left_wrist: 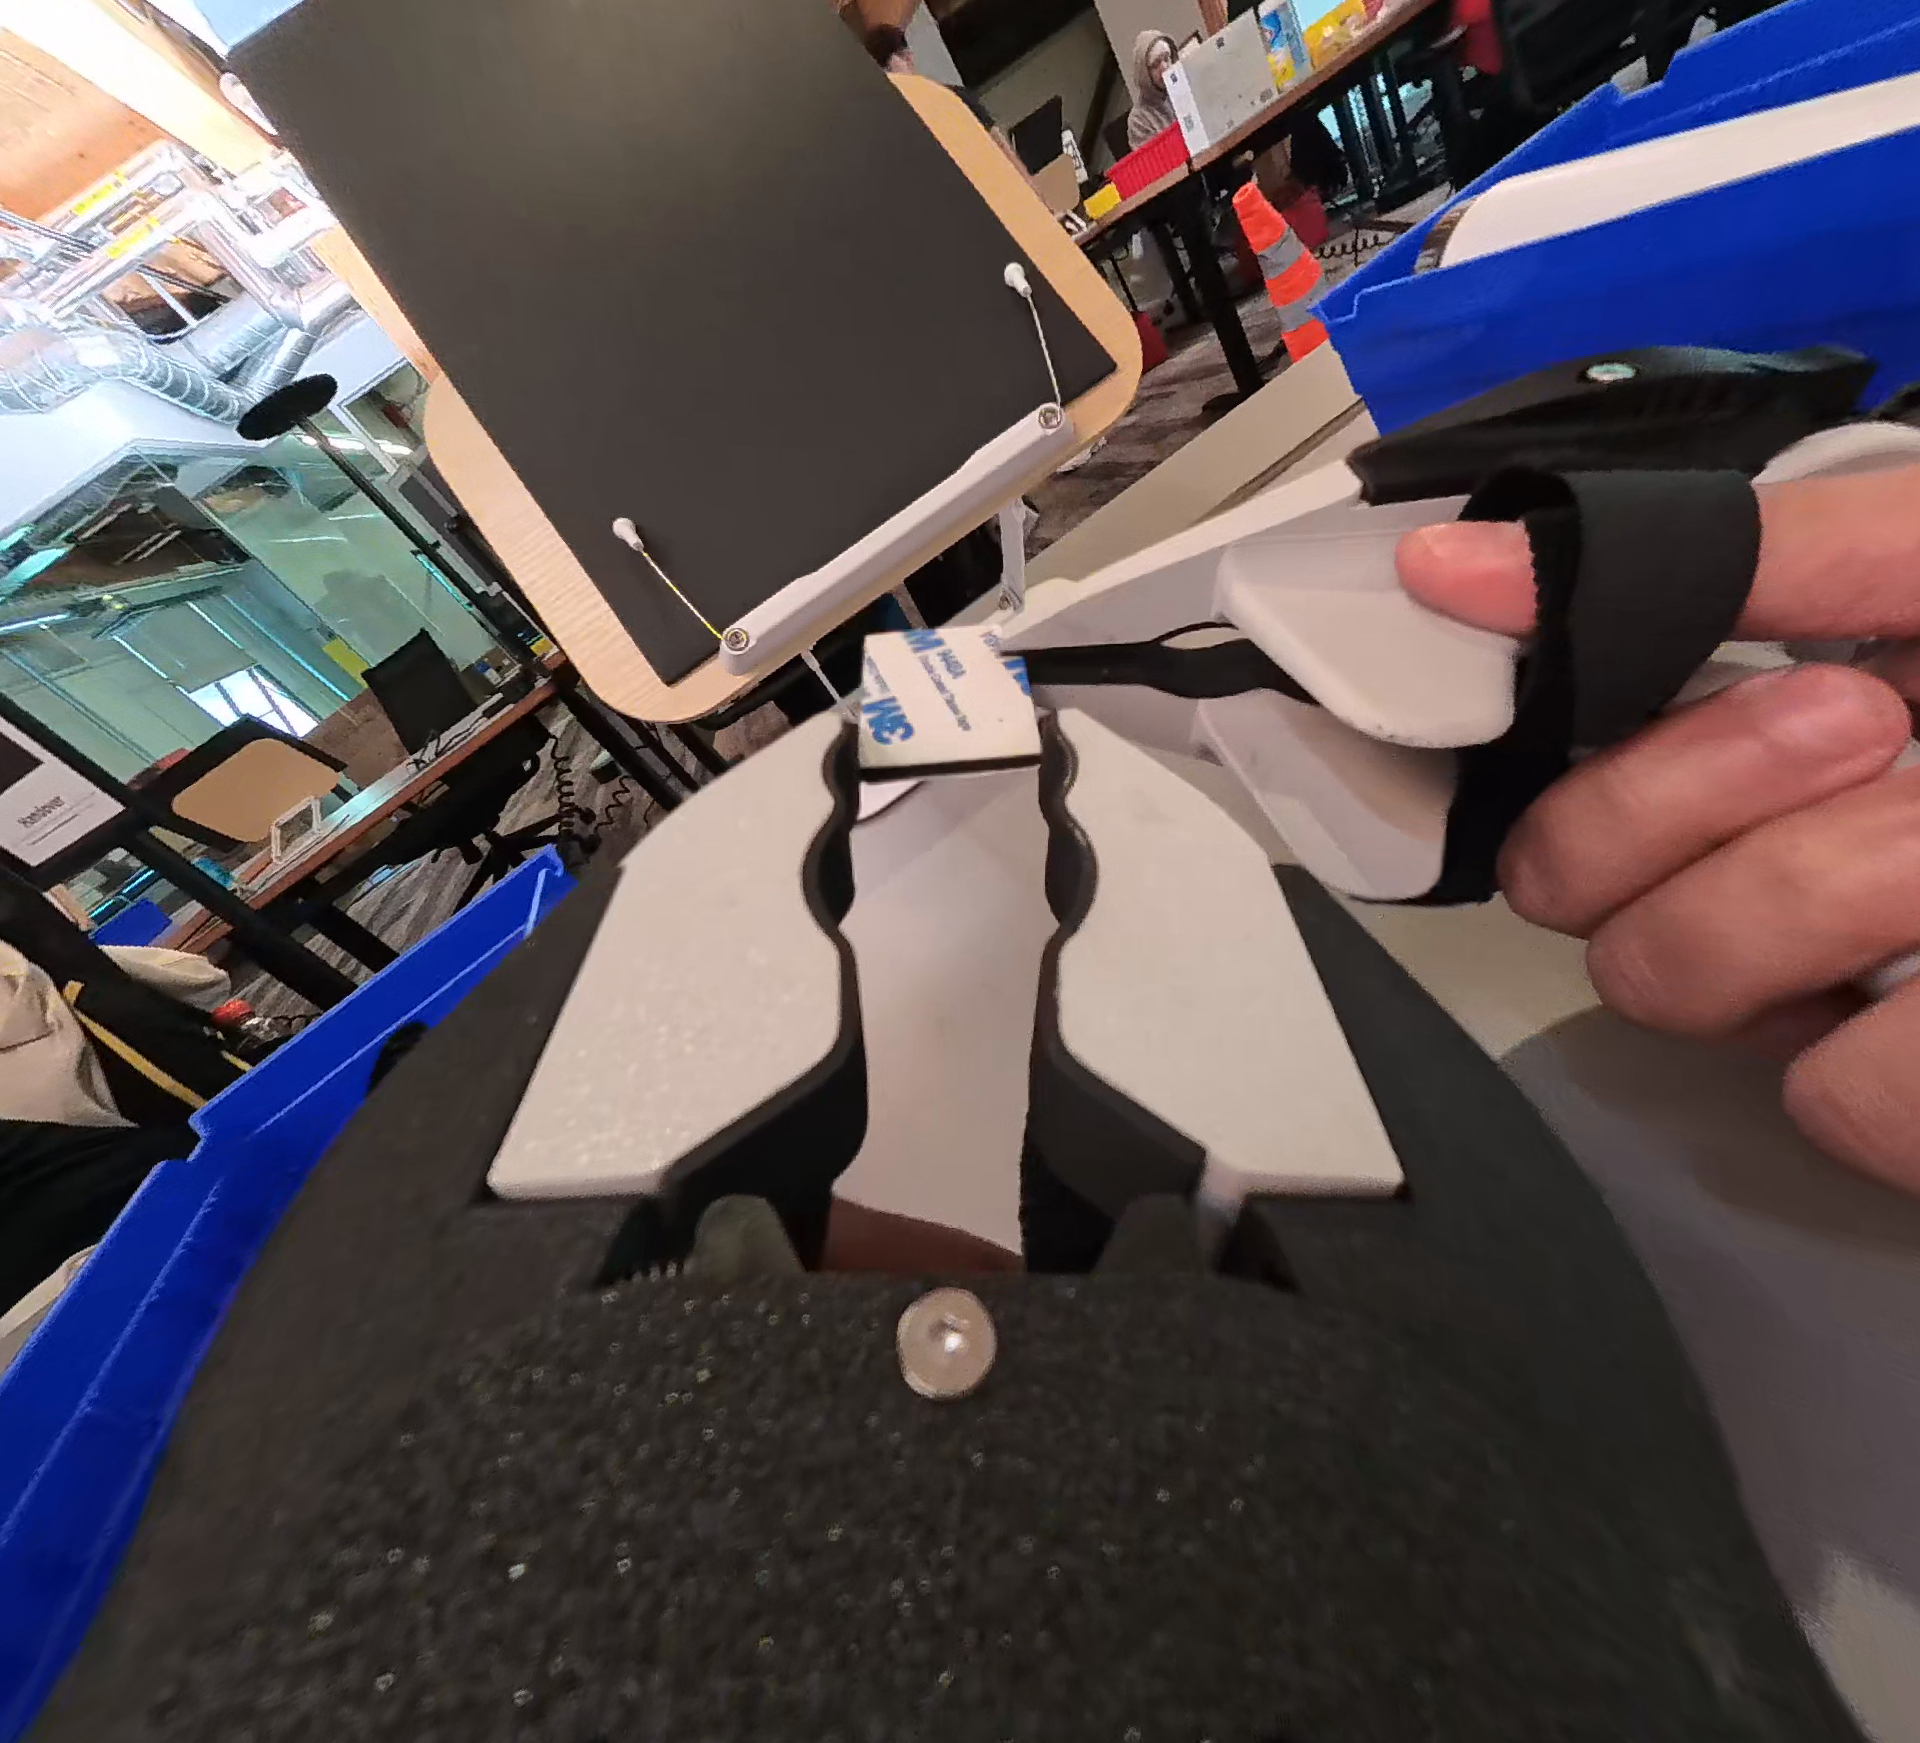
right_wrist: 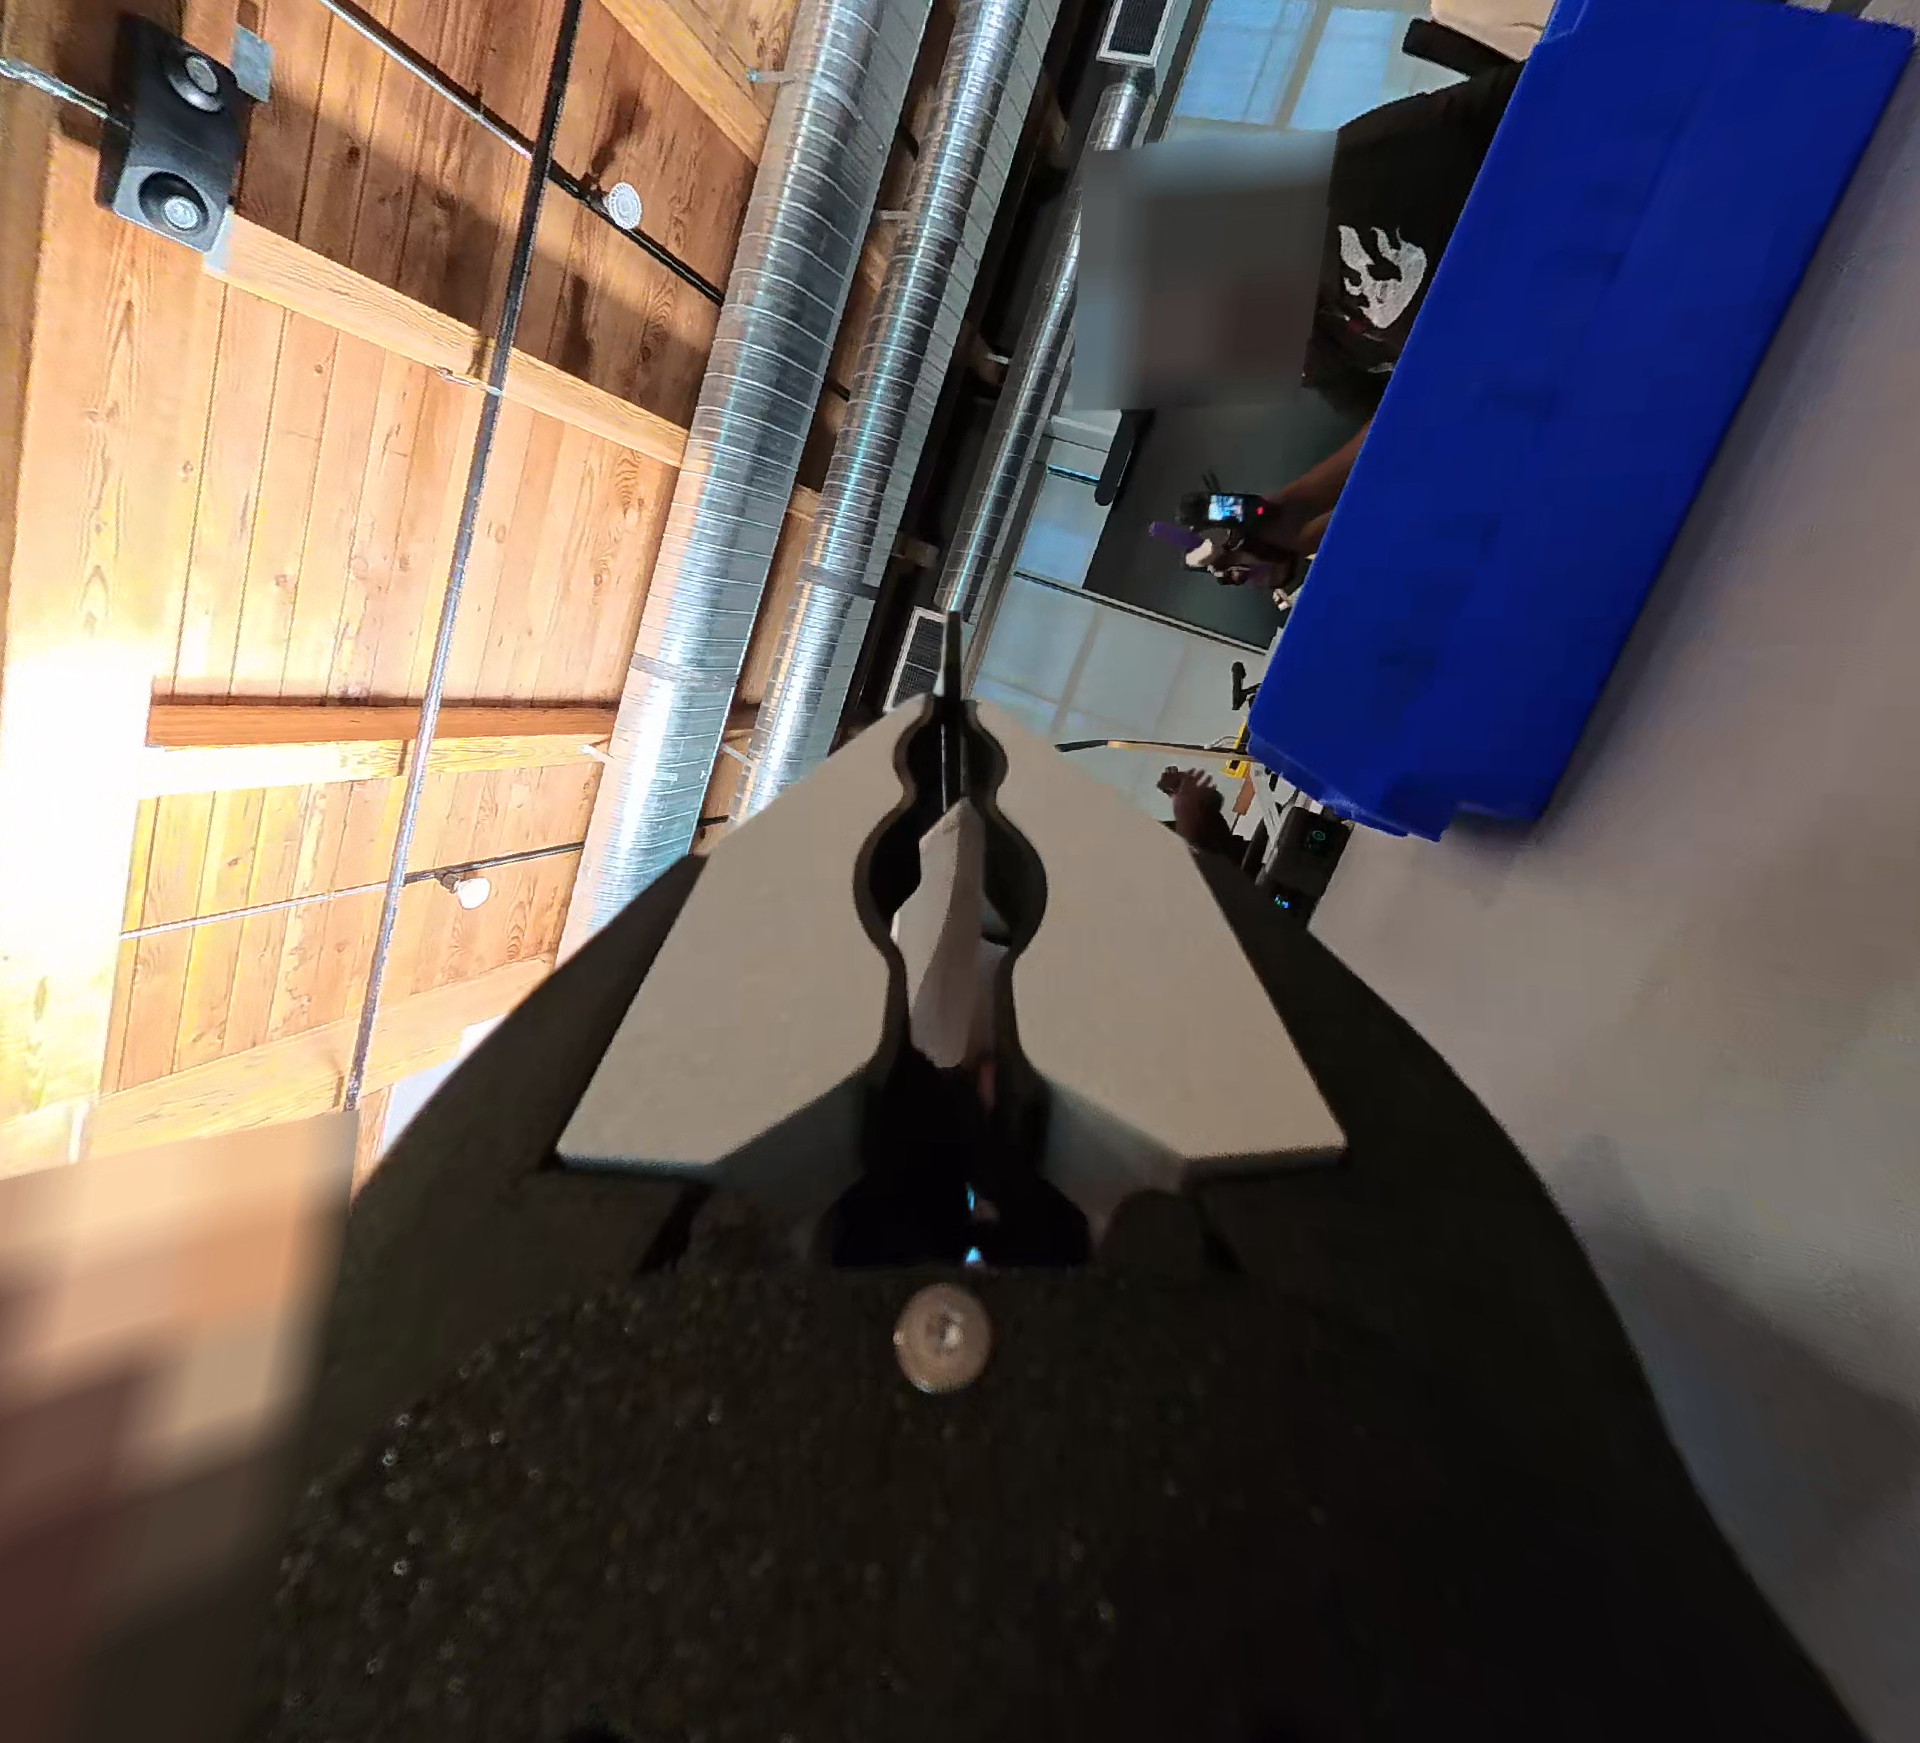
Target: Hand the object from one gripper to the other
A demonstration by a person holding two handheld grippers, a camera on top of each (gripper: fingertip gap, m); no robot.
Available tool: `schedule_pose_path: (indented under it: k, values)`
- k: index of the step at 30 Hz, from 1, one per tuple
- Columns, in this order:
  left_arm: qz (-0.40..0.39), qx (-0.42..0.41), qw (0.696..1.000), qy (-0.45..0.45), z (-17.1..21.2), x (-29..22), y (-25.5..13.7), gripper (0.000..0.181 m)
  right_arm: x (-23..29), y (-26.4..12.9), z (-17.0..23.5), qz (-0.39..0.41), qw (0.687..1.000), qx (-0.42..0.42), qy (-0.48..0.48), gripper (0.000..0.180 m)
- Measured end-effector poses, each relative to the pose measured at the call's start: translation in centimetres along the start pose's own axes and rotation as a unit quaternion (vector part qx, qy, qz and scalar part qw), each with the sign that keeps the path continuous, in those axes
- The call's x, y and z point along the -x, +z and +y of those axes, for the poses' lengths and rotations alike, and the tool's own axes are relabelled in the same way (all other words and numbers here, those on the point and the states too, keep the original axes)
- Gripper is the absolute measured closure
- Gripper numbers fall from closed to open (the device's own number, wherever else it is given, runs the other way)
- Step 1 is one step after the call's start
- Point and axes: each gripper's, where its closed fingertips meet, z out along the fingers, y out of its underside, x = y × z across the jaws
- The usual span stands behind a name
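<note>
A small white foam adhesive pad (left_wrist: 940,701) with a black underside sits between the fingertips of my left gripper (left_wrist: 948,748), which closes on its two side edges. My right gripper (left_wrist: 1039,659) comes in from the right, held by a hand (left_wrist: 1704,820), and is shut on the pad's right far corner. In the right wrist view my right gripper (right_wrist: 951,717) is shut, and the pad (right_wrist: 953,654) shows edge-on as a thin dark strip sticking out past the fingertips. Both grippers hold the pad above the grey table (left_wrist: 1662,1174).
A blue bin (left_wrist: 208,1226) stands at the lower left and another blue bin (left_wrist: 1621,280) at the upper right; one also shows in the right wrist view (right_wrist: 1558,446). A black board on a wooden stand (left_wrist: 665,291) rises just behind the pad. People and tables lie far behind. Left and right tips are no more than a few centimetres apart.
</note>
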Motion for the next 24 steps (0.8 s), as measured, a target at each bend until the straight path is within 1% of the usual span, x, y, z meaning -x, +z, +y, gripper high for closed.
schedule_pose_path:
  k: [2,3,5,6,7,8,9,11,12,13,15,16,19,21,24]
  values:
    - [0.006,-0.003,1.000,0.002,0.0,0.1,0.0,0.148,0.1,0.1,0.0,-0.002,1.000,0.013,-0.003,0.177]
    - [0.006,-0.002,1.000,0.011,0.1,0.3,0.1,0.148,0.2,0.1,0.0,0.001,1.000,0.024,-0.017,0.173]
    - [0.009,-0.014,0.999,0.044,0.1,0.7,0.1,0.148,0.3,-0.1,-0.2,0.024,0.995,0.062,-0.071,0.153]
    - [0.015,-0.021,0.997,0.066,0.2,0.9,0.1,0.148,0.4,-0.2,-0.3,0.043,0.989,0.090,-0.111,0.141]
    - [0.018,-0.024,0.995,0.091,0.5,1.1,0.1,0.148,0.5,-0.5,-0.4,0.068,0.976,0.121,-0.167,0.133]
    - [0.026,-0.025,0.993,0.115,0.8,1.1,0.1,0.148,0.3,-0.9,-0.6,0.105,0.953,0.149,-0.241,0.128]
    - [0.045,-0.026,0.990,0.135,1.3,0.8,0.1,0.149,-0.1,-1.5,-1.0,0.149,0.917,0.170,-0.328,0.124]
    - [0.058,-0.014,0.984,0.168,2.3,0.6,0.3,0.148,-0.5,-2.3,-2.2,0.214,0.827,0.183,-0.487,0.121]
    - [0.063,-0.006,0.981,0.183,2.7,0.4,0.5,0.148,-0.5,-2.4,-2.4,0.229,0.791,0.183,-0.537,0.119]
    - [0.070,0.001,0.978,0.197,3.1,0.1,0.6,0.149,-0.7,-2.4,-2.2,0.239,0.765,0.188,-0.568,0.117]
    - [0.073,0.010,0.972,0.224,3.6,-0.4,0.7,0.149,-1.9,-2.4,-1.2,0.265,0.724,0.222,-0.597,0.109]
    - [0.076,0.011,0.968,0.240,3.8,-0.8,0.7,0.148,-2.4,-2.3,-0.9,0.278,0.707,0.233,-0.608,0.105]
    - [0.069,0.013,0.954,0.291,4.0,-1.6,0.6,0.149,-3.7,-2.0,0.0,0.306,0.666,0.245,-0.635,0.105]
    - [0.067,0.012,0.949,0.308,3.9,-2.2,0.6,0.149,-4.0,-1.8,0.3,0.312,0.659,0.242,-0.641,0.109]
    - [0.063,0.011,0.945,0.321,3.7,-2.7,0.5,0.149,-4.3,-1.8,0.6,0.318,0.662,0.245,-0.633,0.119]
